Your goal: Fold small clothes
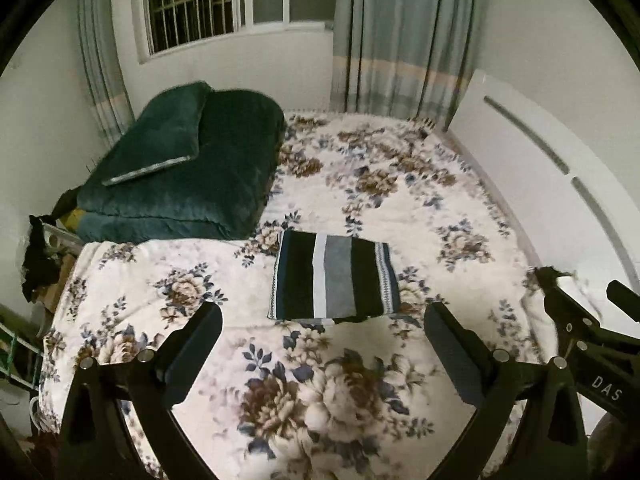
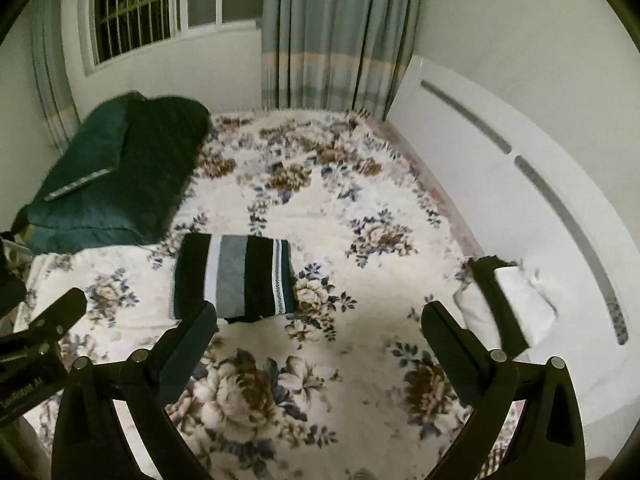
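Observation:
A small striped garment (image 1: pixel 334 276), black, white and grey, lies folded into a flat rectangle on the floral bedspread (image 1: pixel 320 392). It also shows in the right wrist view (image 2: pixel 236 276), left of centre. My left gripper (image 1: pixel 322 320) is open and empty, just in front of the garment's near edge. My right gripper (image 2: pixel 320 320) is open and empty, to the right of the garment; its left finger overlaps the garment's near corner in view. A second folded cloth, white with a black band (image 2: pixel 508 304), lies at the right near the headboard.
A folded dark green quilt with a pillow (image 1: pixel 180 168) sits on the bed's far left. A white headboard (image 1: pixel 552 168) runs along the right. A window and curtains (image 1: pixel 400 40) are behind. Dark clutter (image 1: pixel 36 256) hangs off the left bed edge.

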`<state>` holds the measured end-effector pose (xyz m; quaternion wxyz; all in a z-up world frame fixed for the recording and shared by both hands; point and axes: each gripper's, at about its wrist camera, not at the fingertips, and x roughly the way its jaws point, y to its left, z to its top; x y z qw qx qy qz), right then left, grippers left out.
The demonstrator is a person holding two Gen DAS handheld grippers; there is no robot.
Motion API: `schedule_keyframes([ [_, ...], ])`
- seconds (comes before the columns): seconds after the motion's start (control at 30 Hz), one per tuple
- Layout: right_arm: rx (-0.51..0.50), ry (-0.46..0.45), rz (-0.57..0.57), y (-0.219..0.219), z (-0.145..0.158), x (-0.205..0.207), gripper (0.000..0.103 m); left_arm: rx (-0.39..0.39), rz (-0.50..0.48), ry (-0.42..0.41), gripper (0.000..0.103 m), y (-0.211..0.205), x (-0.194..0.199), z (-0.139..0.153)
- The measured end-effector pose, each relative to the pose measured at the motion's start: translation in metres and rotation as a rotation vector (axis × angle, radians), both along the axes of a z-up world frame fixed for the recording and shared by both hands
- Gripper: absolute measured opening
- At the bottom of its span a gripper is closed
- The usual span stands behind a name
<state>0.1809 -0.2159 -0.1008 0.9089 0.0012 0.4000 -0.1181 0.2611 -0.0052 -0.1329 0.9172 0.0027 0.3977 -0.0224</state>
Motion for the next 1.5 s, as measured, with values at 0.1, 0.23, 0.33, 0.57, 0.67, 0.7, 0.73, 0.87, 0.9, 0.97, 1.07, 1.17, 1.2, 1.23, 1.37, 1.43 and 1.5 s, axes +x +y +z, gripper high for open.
schedule_keyframes([
  [0.1,-0.006,-0.045,0.015,0.003,0.04,-0.042,0.103,-0.012,0.013,-0.021,0.103,0.0,-0.028,0.024],
  [0.23,-0.014,-0.103,0.04,0.007,0.081,-0.089,0.103,-0.008,0.034,-0.06,0.103,-0.001,-0.062,0.053],
  [0.33,-0.008,-0.135,0.052,0.008,0.106,-0.118,0.103,-0.011,0.044,-0.066,0.103,-0.002,-0.082,0.066],
  [0.57,0.017,-0.112,0.076,0.005,0.132,-0.155,0.103,0.014,0.054,-0.03,0.103,-0.007,-0.11,0.083],
  [0.67,0.019,-0.103,0.085,0.003,0.14,-0.161,0.103,0.023,0.055,-0.014,0.103,-0.009,-0.116,0.087],
  [0.7,0.018,-0.103,0.087,0.003,0.142,-0.162,0.103,0.019,0.06,-0.01,0.103,-0.008,-0.117,0.088],
  [0.73,0.016,-0.104,0.089,0.003,0.144,-0.163,0.103,0.014,0.061,-0.01,0.103,-0.008,-0.118,0.089],
  [0.87,0.013,-0.106,0.095,0.001,0.149,-0.163,0.103,0.002,0.073,-0.001,0.103,-0.009,-0.12,0.09],
  [0.9,0.018,-0.105,0.095,0.0,0.149,-0.163,0.103,0.003,0.075,-0.003,0.103,-0.009,-0.122,0.091],
  [0.97,0.023,-0.104,0.101,0.0,0.15,-0.161,0.103,0.009,0.076,-0.009,0.103,-0.008,-0.122,0.091],
  [1.07,0.029,-0.104,0.102,0.0,0.152,-0.162,0.103,0.012,0.083,-0.02,0.103,-0.006,-0.126,0.095],
  [1.17,0.029,-0.103,0.104,-0.003,0.151,-0.157,0.103,0.016,0.091,-0.027,0.103,-0.005,-0.128,0.097],
  [1.2,0.03,-0.101,0.106,-0.002,0.151,-0.158,0.103,0.015,0.094,-0.028,0.103,-0.005,-0.128,0.097],
  [1.23,0.032,-0.1,0.108,-0.002,0.152,-0.158,0.103,0.014,0.096,-0.027,0.103,-0.004,-0.128,0.098],
  [1.37,0.035,-0.097,0.113,0.0,0.155,-0.159,0.103,0.01,0.104,-0.025,0.103,-0.002,-0.13,0.098],
  [1.43,0.037,-0.096,0.115,0.0,0.155,-0.158,0.103,0.012,0.109,-0.03,0.103,-0.002,-0.13,0.099],
  [1.5,0.042,-0.096,0.115,0.0,0.155,-0.159,0.103,0.012,0.114,-0.032,0.103,0.0,-0.131,0.1],
])
